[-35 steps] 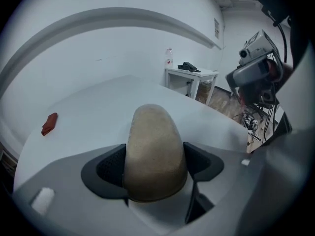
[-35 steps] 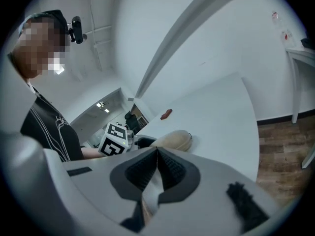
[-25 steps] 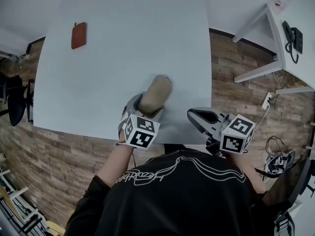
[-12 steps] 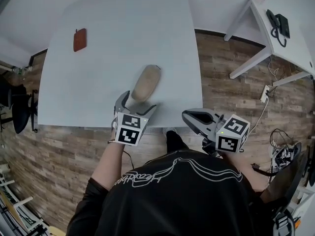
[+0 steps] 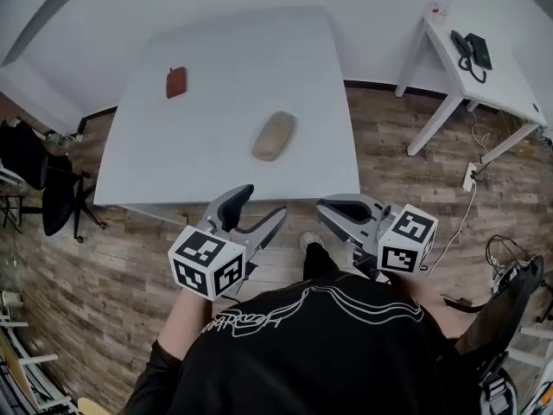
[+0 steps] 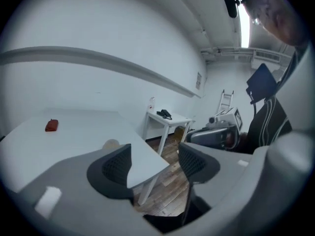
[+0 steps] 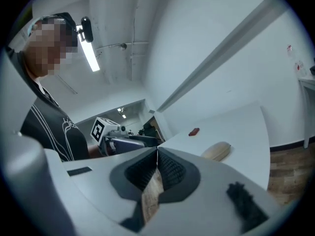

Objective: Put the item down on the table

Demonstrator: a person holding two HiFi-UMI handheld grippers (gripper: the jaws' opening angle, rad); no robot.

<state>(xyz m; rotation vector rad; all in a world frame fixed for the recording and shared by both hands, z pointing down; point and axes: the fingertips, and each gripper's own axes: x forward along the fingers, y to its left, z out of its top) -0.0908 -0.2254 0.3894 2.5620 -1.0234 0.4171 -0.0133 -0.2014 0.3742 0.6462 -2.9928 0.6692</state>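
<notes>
The tan oblong item (image 5: 274,136) lies flat on the white table (image 5: 199,154), near its front right part, with nothing touching it. It also shows in the left gripper view (image 6: 111,144) and in the right gripper view (image 7: 216,151). My left gripper (image 5: 262,202) is off the table's front edge, over the wooden floor, well short of the item. Its jaws are apart and closing, with nothing between them (image 6: 153,154). My right gripper (image 5: 323,206) hangs beside it to the right, shut and holding nothing (image 7: 157,151).
A small red flat object (image 5: 176,82) lies at the table's far left. A white side table (image 5: 449,54) with a black phone (image 5: 471,48) stands to the right. Black chairs (image 5: 34,175) stand left of the table. A power strip (image 5: 471,176) and cables lie on the floor at right.
The left gripper held the tan item a second ago, then let go and drew back off the table toward the person. The item stays on the table. The head has backed away.
</notes>
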